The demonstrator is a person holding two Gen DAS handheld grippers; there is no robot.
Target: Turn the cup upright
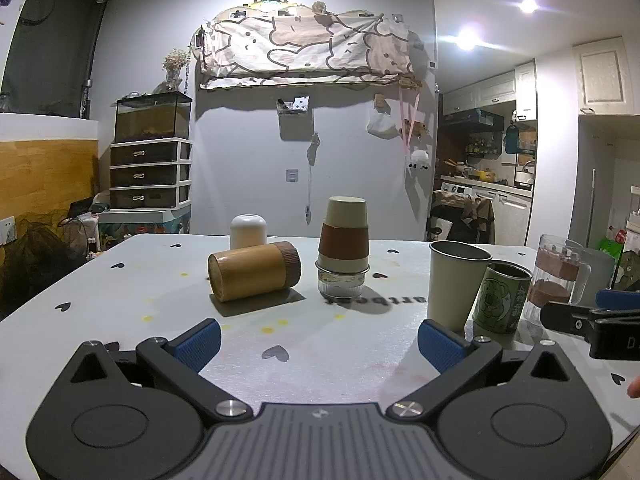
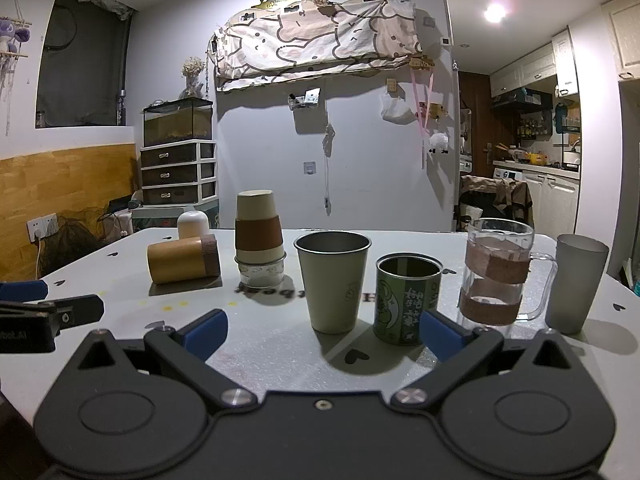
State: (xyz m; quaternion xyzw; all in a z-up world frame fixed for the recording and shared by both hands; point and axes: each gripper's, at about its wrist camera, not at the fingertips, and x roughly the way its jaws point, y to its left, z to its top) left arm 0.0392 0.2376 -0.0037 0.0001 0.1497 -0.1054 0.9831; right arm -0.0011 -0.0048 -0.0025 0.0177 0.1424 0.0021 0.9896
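A bamboo cup point(image 1: 254, 276) lies on its side on the white table point(image 1: 120, 320); it also shows in the right wrist view point(image 2: 184, 259). Behind it a small white cup point(image 1: 248, 230) stands upside down. A paper cup with a brown sleeve point(image 1: 344, 236) sits inverted on an upturned glass point(image 1: 341, 283). A beige metal cup point(image 2: 333, 280), a green printed cup point(image 2: 406, 298), a glass mug point(image 2: 498, 272) and a grey tumbler point(image 2: 576, 282) stand upright. My left gripper point(image 1: 318, 344) is open and empty, short of the bamboo cup. My right gripper point(image 2: 322, 336) is open and empty before the beige cup.
The table's left edge point(image 1: 48, 292) drops to a floor with cables. A drawer unit with a tank point(image 1: 150, 152) stands against the far wall. The right gripper shows at the right edge of the left wrist view point(image 1: 592, 320).
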